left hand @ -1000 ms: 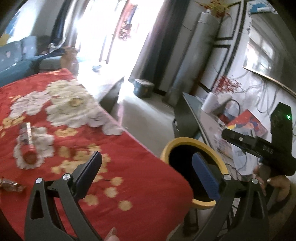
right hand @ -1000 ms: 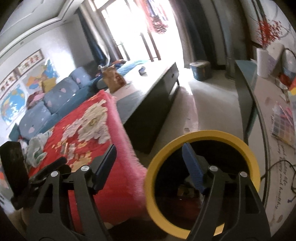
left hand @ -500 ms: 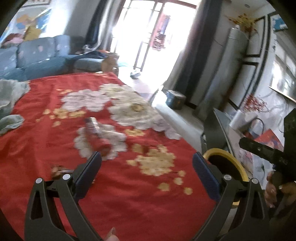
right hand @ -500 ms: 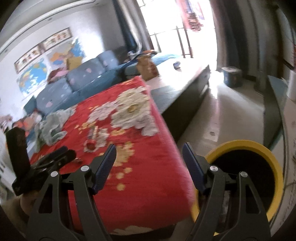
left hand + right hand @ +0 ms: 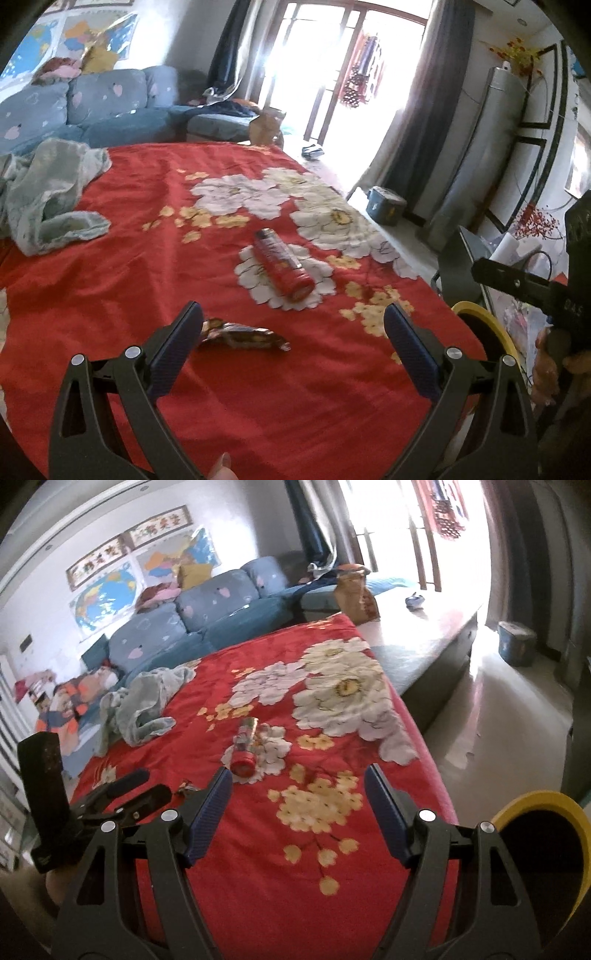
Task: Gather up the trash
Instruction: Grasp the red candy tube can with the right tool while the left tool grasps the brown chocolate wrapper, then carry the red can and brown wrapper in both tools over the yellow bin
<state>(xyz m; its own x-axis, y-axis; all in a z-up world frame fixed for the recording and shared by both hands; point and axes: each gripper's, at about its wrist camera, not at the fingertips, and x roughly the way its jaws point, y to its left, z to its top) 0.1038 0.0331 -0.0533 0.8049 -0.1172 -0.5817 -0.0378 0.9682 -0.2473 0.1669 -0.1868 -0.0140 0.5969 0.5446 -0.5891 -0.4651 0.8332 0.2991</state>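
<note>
Both tongs (image 5: 291, 341) (image 5: 297, 805) gape empty; red can (image 5: 282, 265) lies flat, base toward them.

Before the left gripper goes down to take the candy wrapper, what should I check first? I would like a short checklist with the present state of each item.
1. Left gripper open wide enough for the wrapper: ok, fingers are spread and hold nothing.
2. Candy wrapper in view and free: ok, it lies flat on the red blanket, just beside the left finger.
3. Wrapper centred between the fingers: not ok, it sits toward the left finger.
4. Red can clear of the approach: ok, it lies farther away on a white flower, apart from the wrapper.
5. Right gripper out of the way: ok, open, empty, off to the side.
6. Yellow-rimmed bin ready: ok, beside the bed edge; its contents cannot tell.
</note>
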